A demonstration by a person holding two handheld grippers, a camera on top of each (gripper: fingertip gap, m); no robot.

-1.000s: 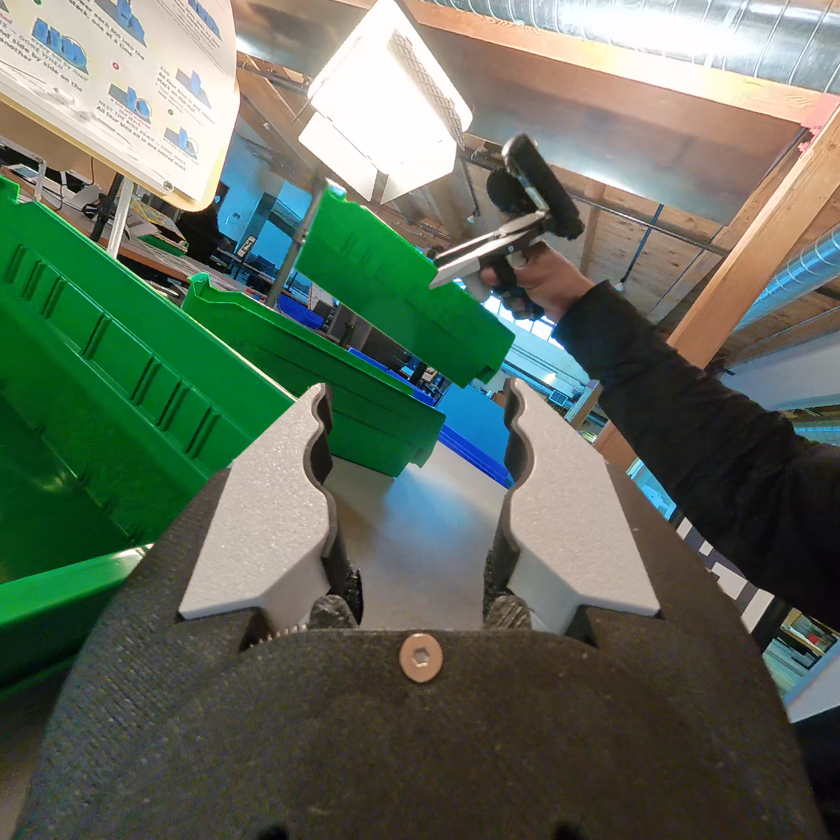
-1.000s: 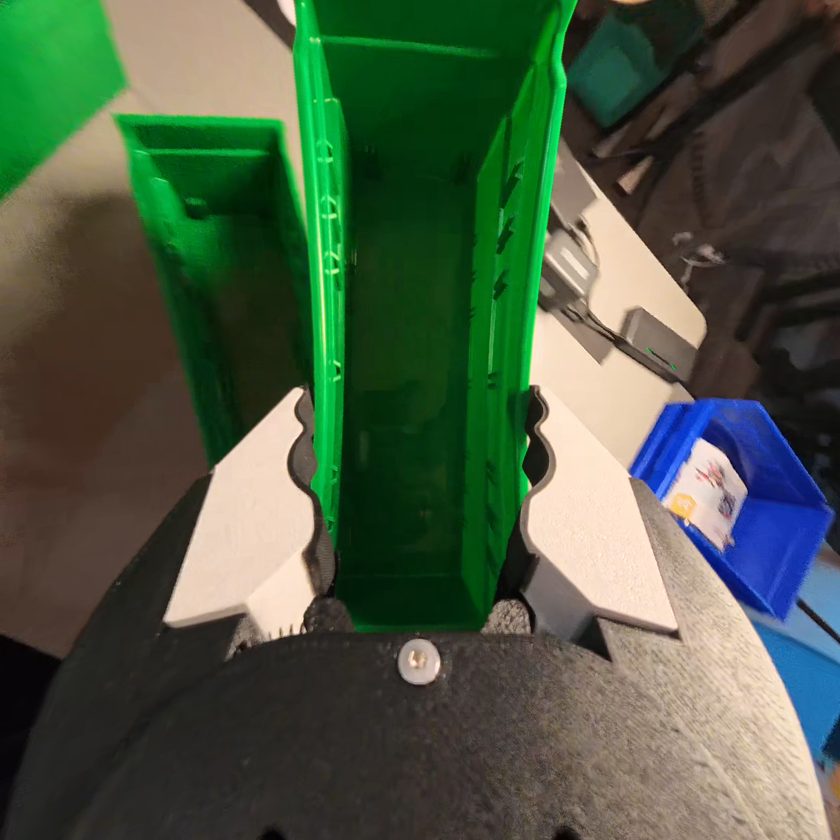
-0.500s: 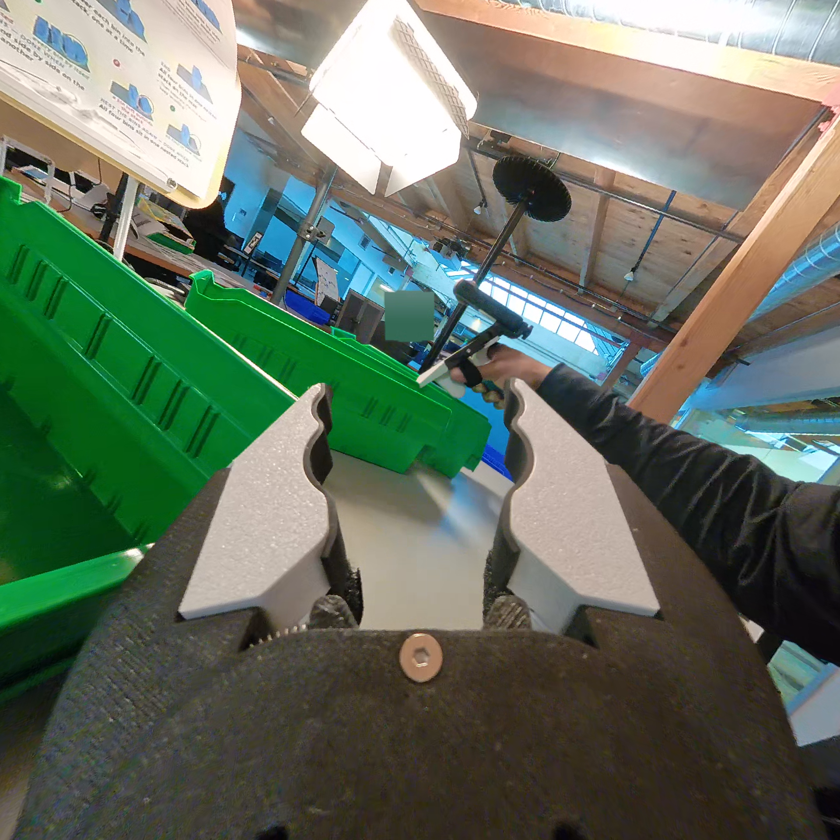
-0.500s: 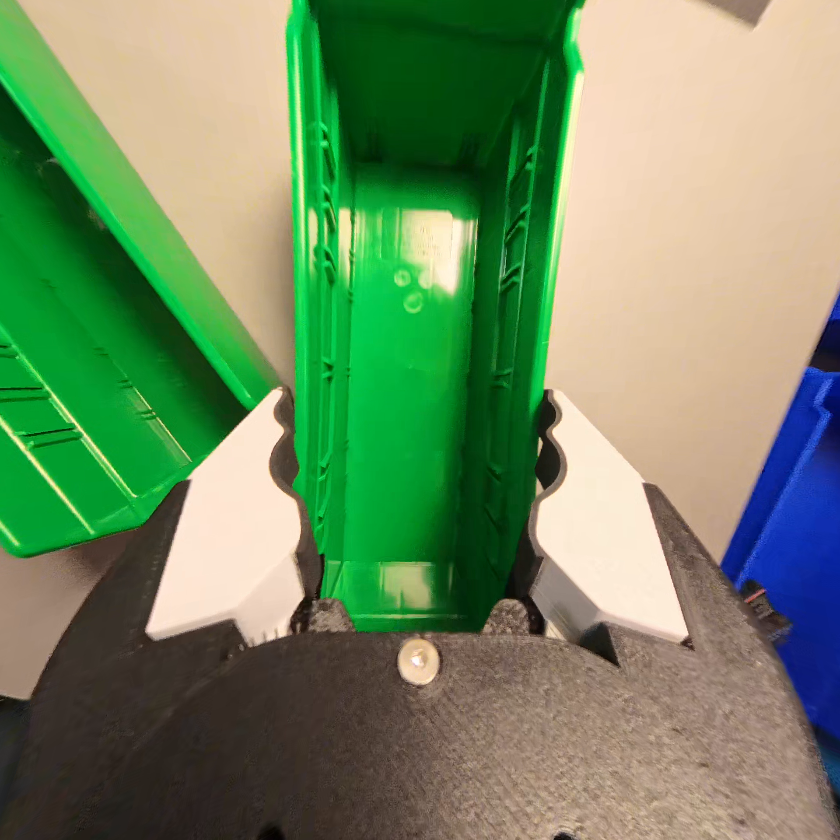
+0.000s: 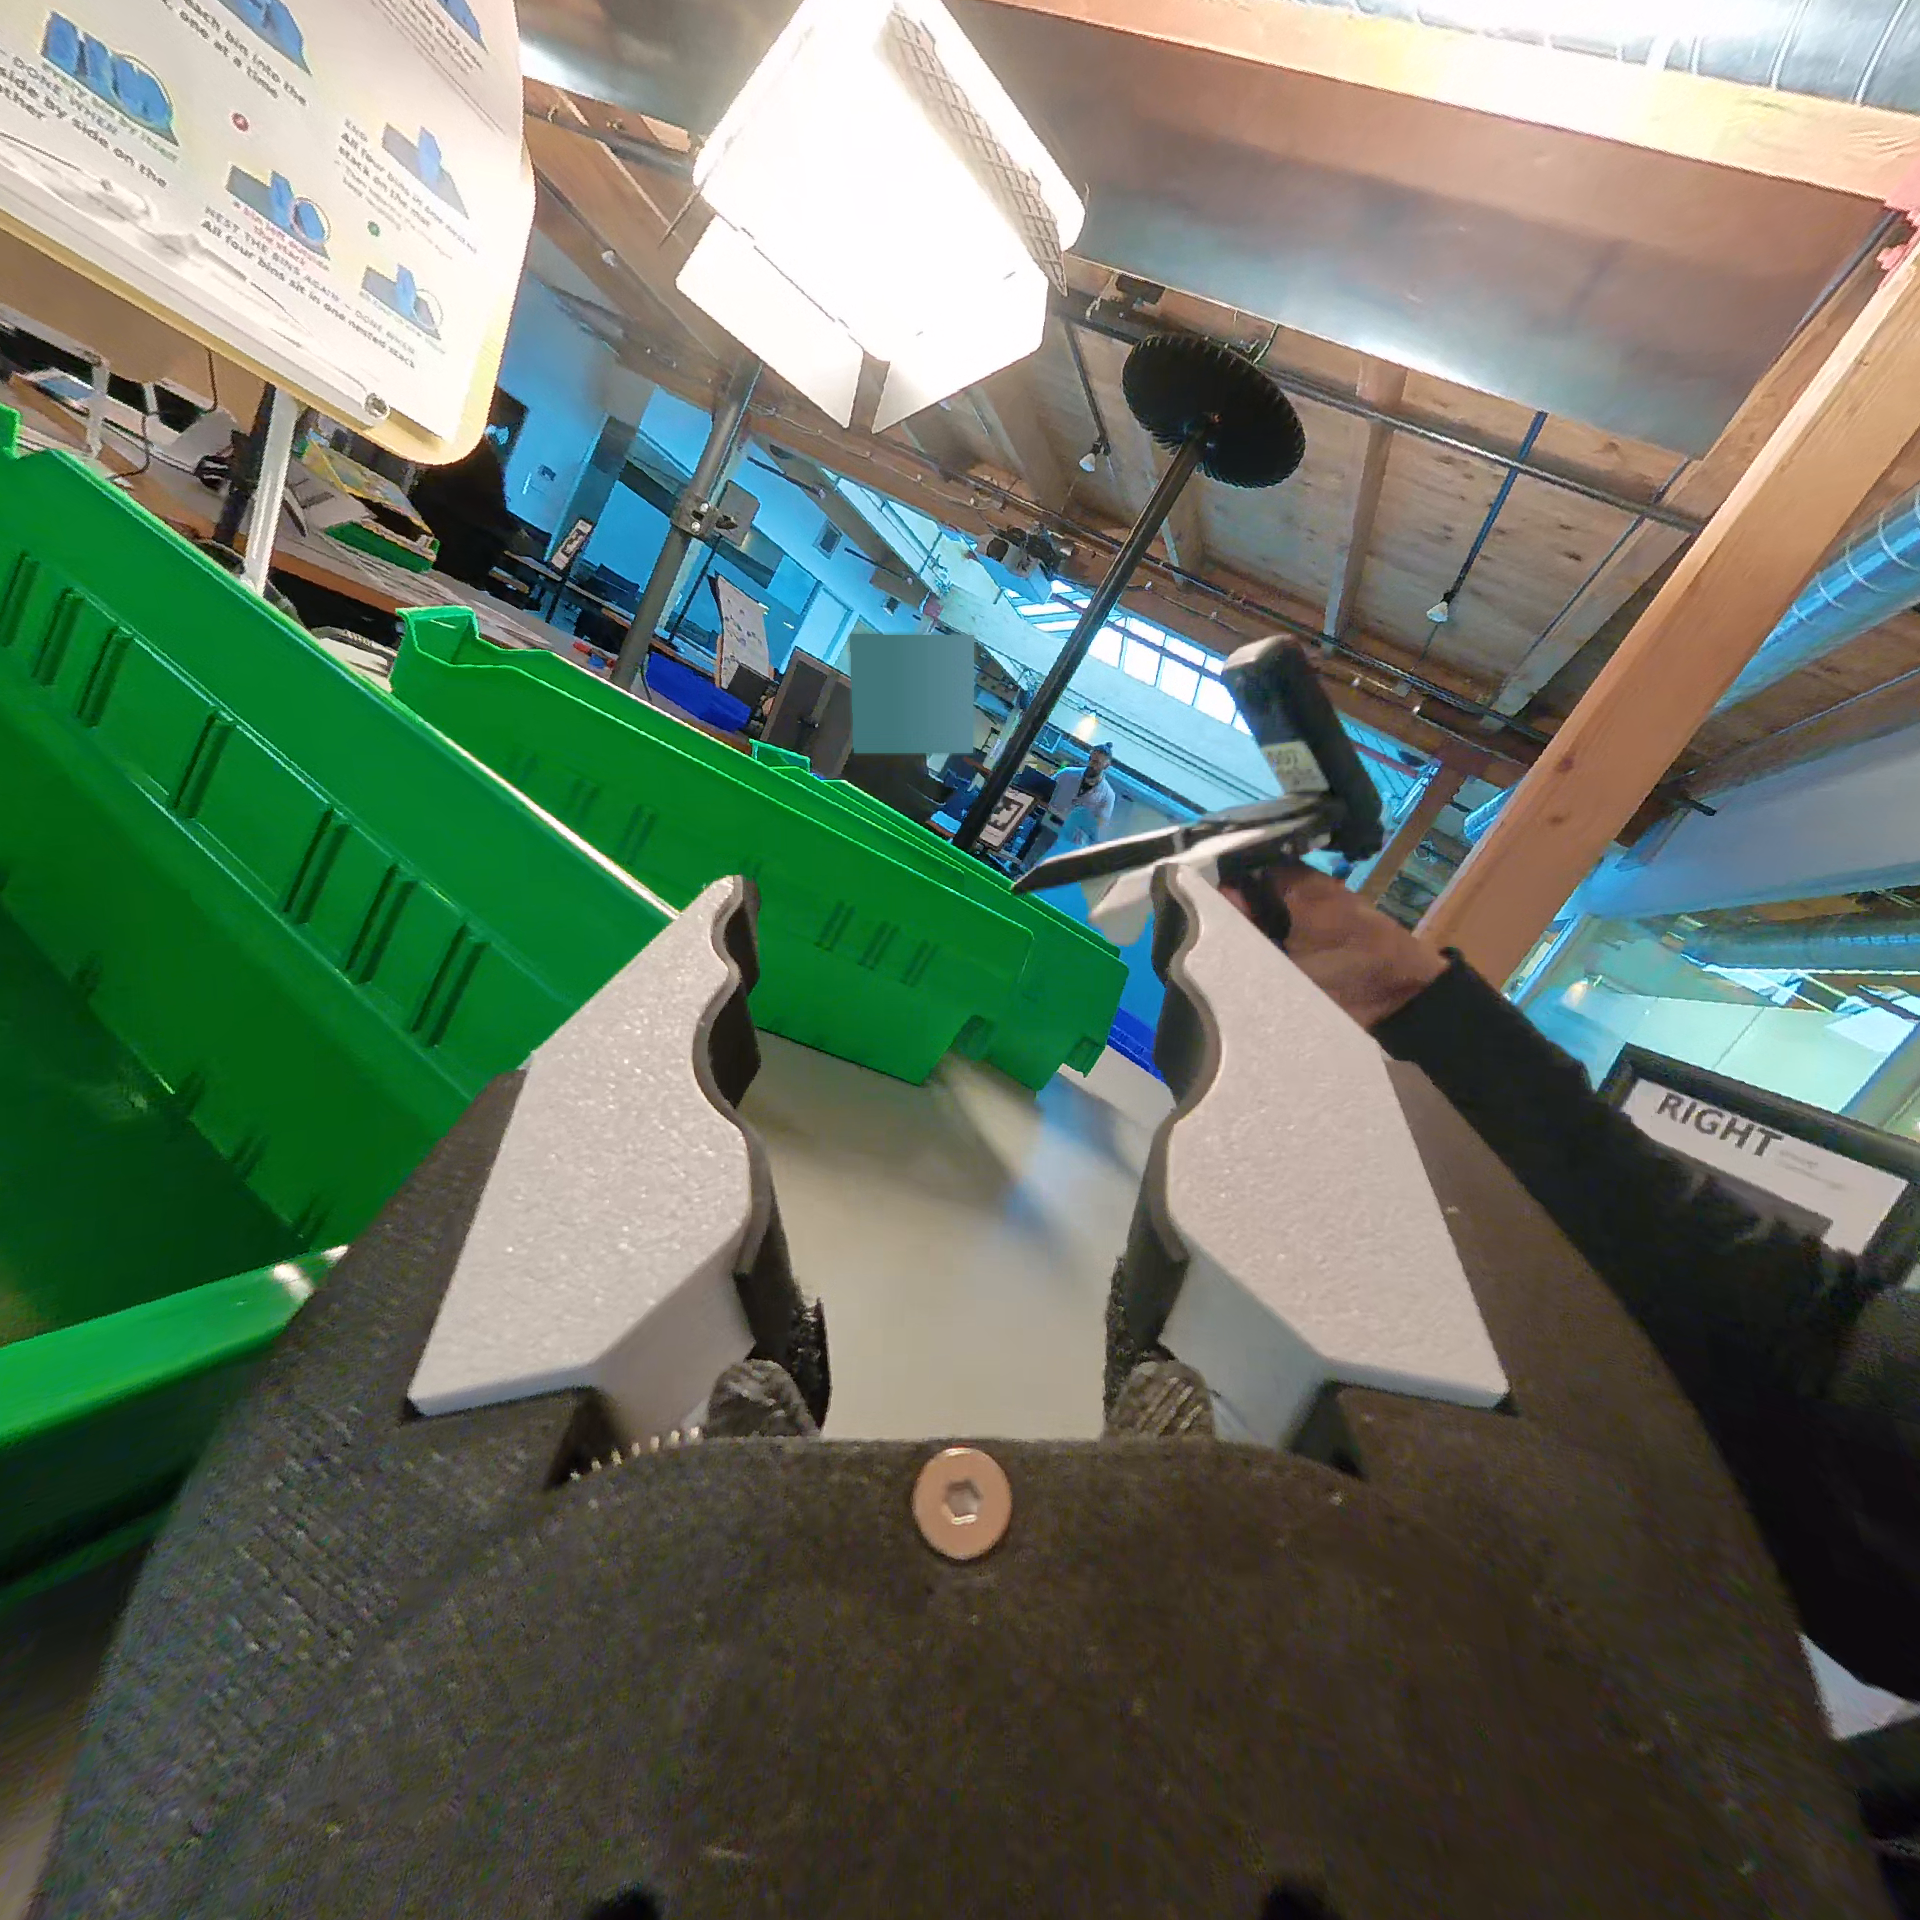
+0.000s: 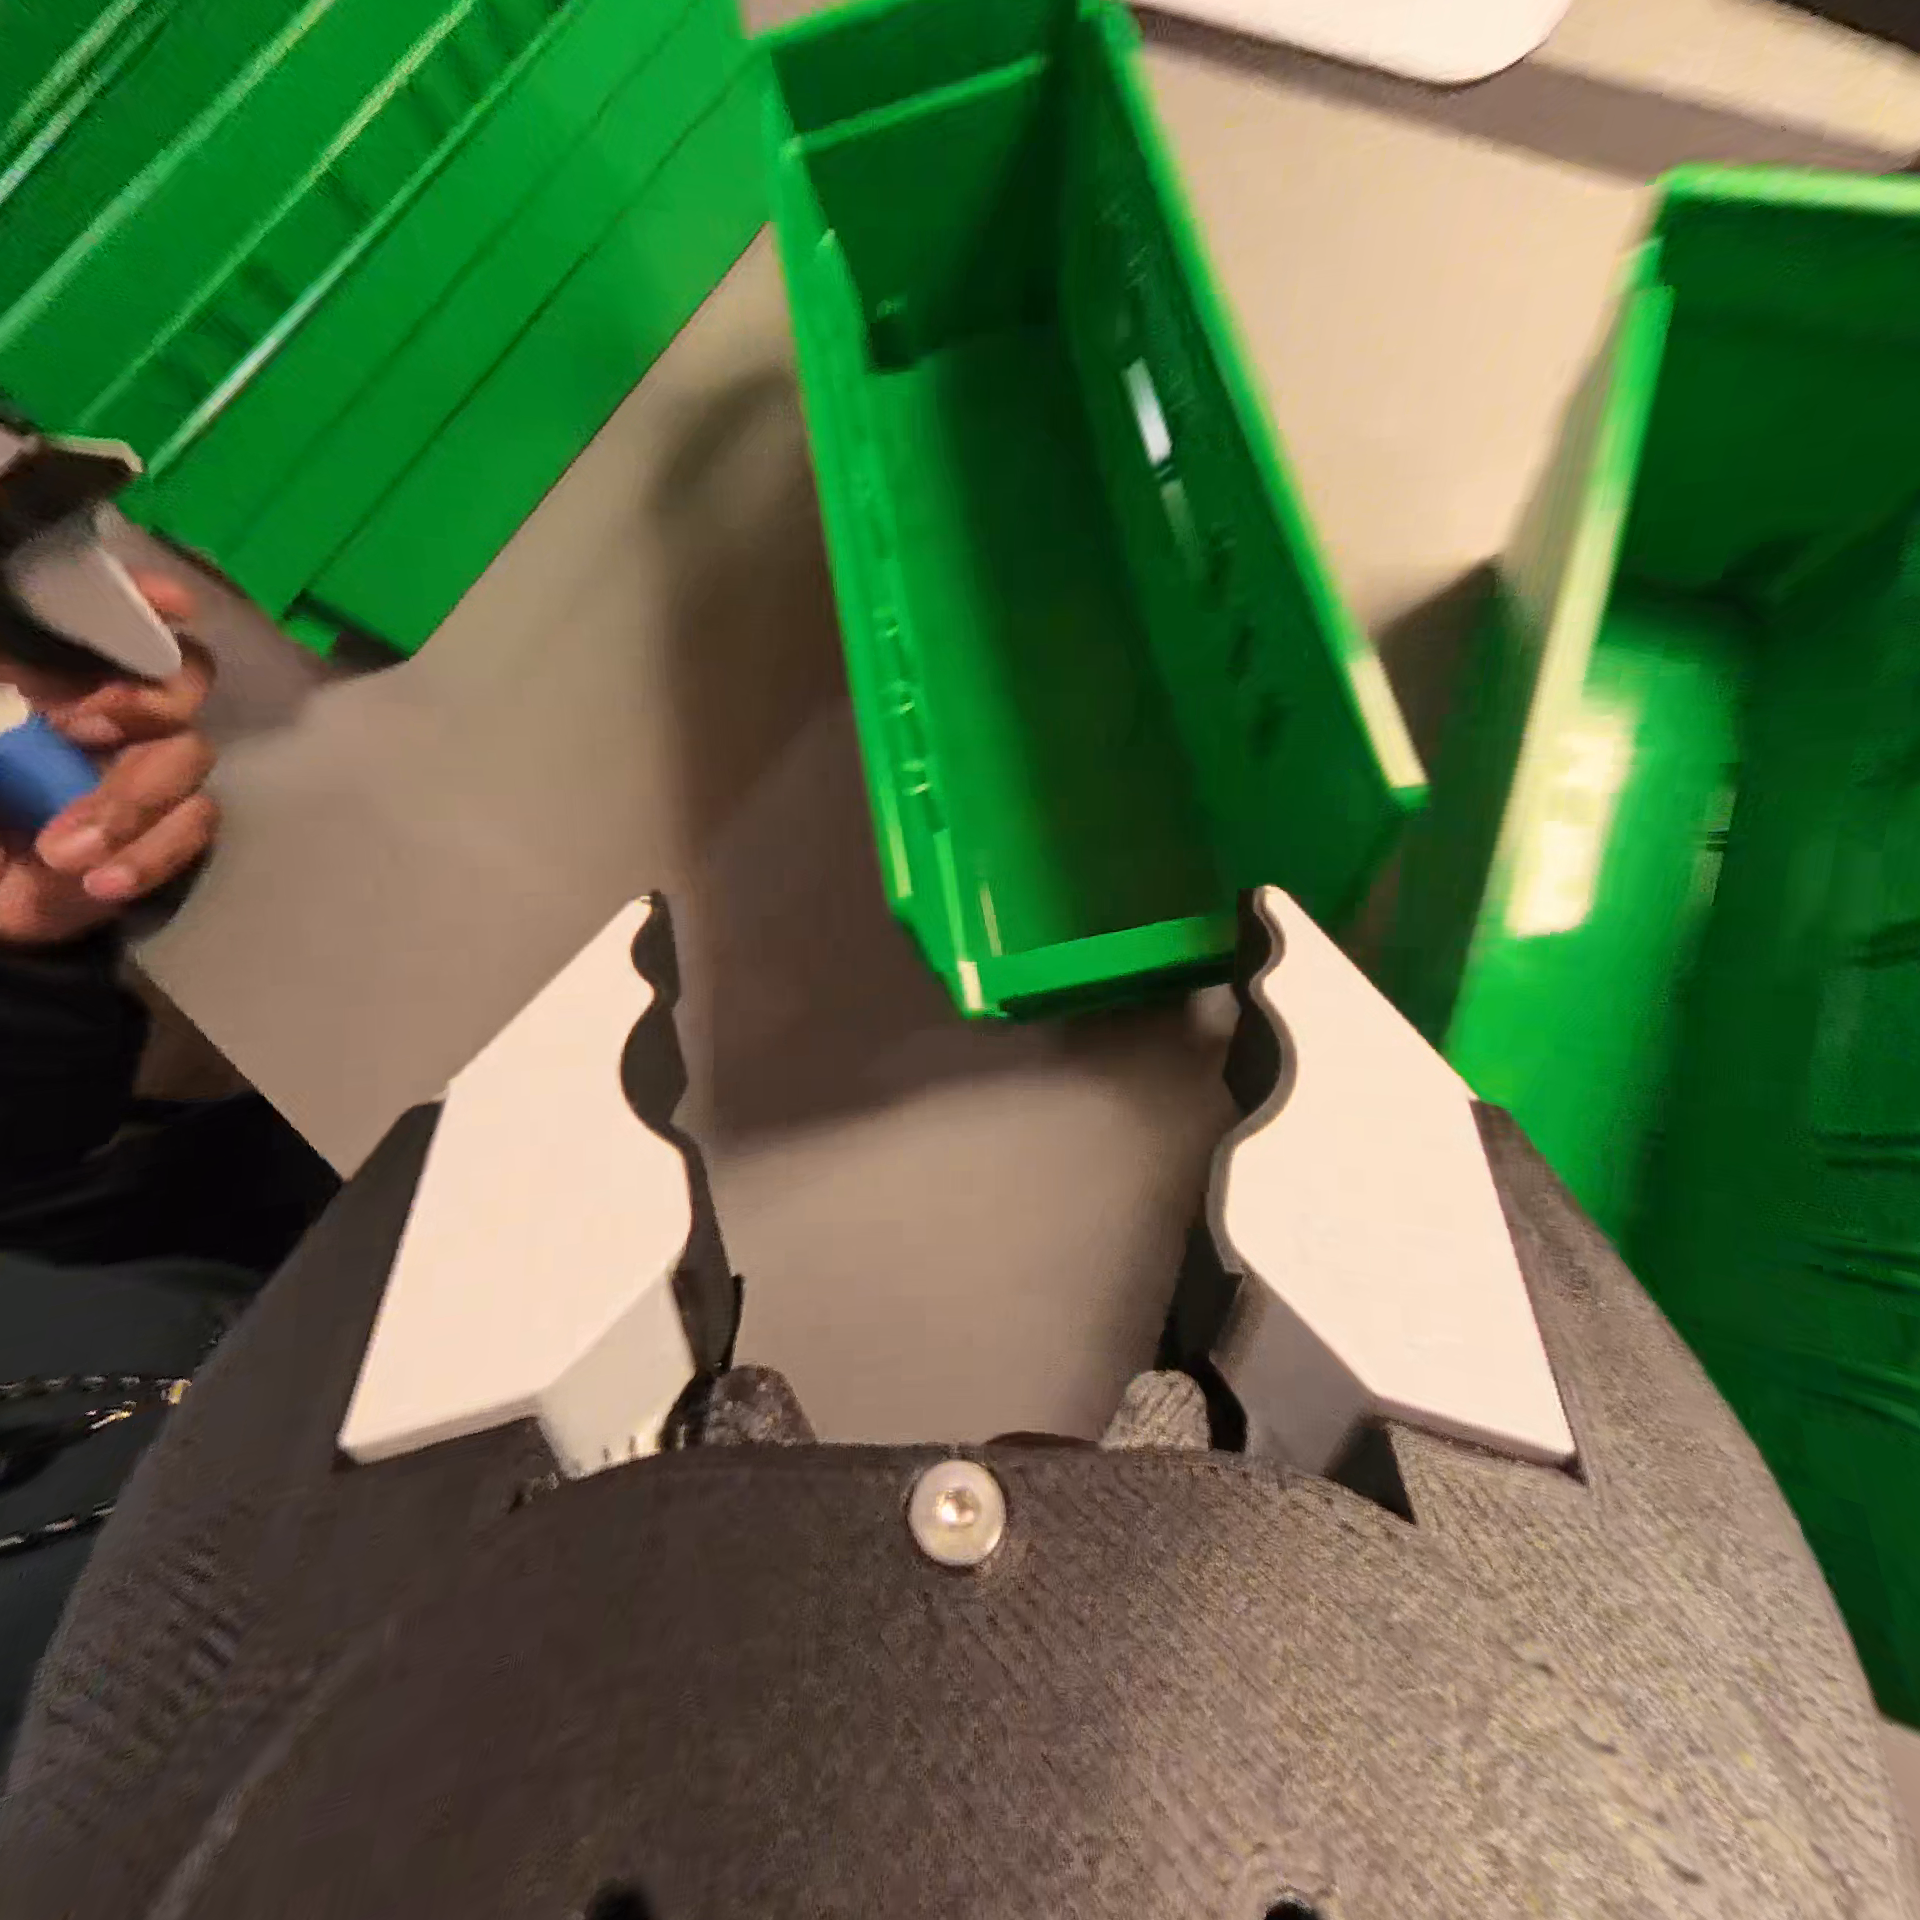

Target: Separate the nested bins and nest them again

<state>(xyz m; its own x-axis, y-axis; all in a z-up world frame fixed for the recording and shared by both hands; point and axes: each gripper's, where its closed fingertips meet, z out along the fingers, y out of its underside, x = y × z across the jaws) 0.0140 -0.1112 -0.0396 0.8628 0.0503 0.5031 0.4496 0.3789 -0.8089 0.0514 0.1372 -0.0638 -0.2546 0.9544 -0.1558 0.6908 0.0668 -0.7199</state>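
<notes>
My right gripper [image 6: 956, 904] is open and holds nothing, above the table. A narrow green bin [image 6: 1060, 623] stands on the table just ahead of it, its near end by my right fingertip [image 6: 1309, 997]; the pads do not press it. Another green bin [image 6: 1714, 727] stands to its right, and a green bin stack [image 6: 312, 312] lies at the upper left. My left gripper [image 5: 954, 883] is open and empty, low over the table beside a large green bin [image 5: 208, 935]. Two more green bins [image 5: 727, 852] [image 5: 1070, 966] stand side by side beyond it. The right gripper also shows there [image 5: 1143, 862].
The grey table [image 5: 935, 1247] runs between the left fingers. A hand [image 6: 104, 779] with the left gripper is at the left edge of the right view. An instruction board [image 5: 260, 156], a lamp [image 5: 883, 208] and a wooden post [image 5: 1662, 675] stand beyond.
The right gripper brought its green bin down to the table, opened, and drew back, so no bin sits between its jaws now. The left gripper has stayed where it was, open.
</notes>
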